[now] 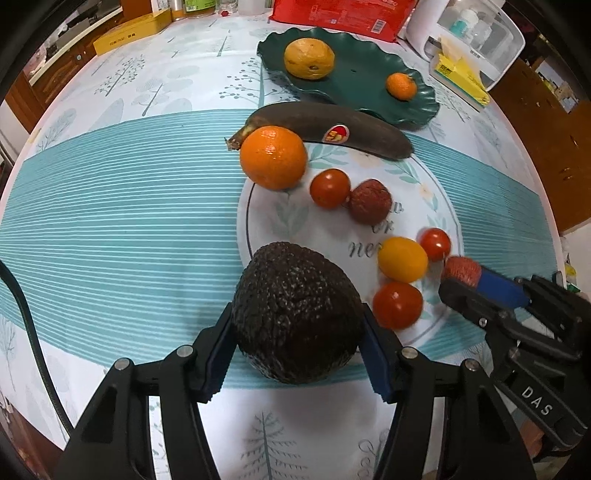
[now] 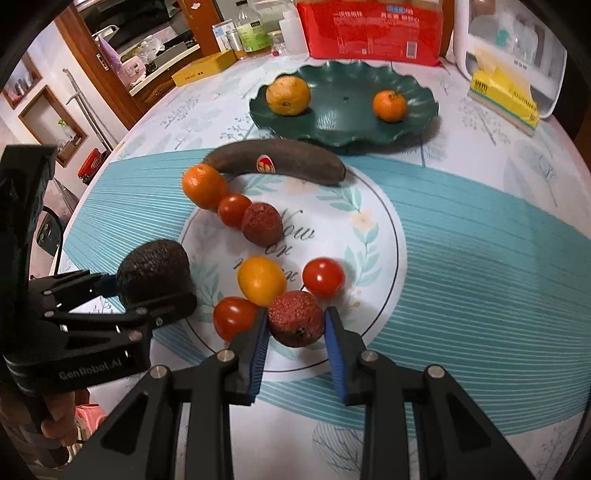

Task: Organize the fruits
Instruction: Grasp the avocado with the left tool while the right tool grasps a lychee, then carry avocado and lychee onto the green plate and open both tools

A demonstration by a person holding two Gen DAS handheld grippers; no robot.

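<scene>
While both grippers close on fruit, a round printed mat (image 2: 373, 206) on the table (image 1: 110, 206) holds the rest.
Left gripper (image 1: 297, 354) clamps a dark avocado (image 1: 295, 314) at the mat's edge; right gripper (image 2: 295, 332) pinches a red lychee (image 2: 295, 317) beside three tomatoes. Beyond a brown banana (image 2: 280, 164), a green dish (image 2: 343, 122) holds two oranges.

A table (image 2: 498, 206) under a leaf-print cloth carries a striped teal mat (image 2: 480, 266) in the middle. Farther back sit a green wavy plate (image 2: 343, 122), a yellow tissue box (image 2: 506, 96) at right, and a red package (image 2: 369, 33).
</scene>
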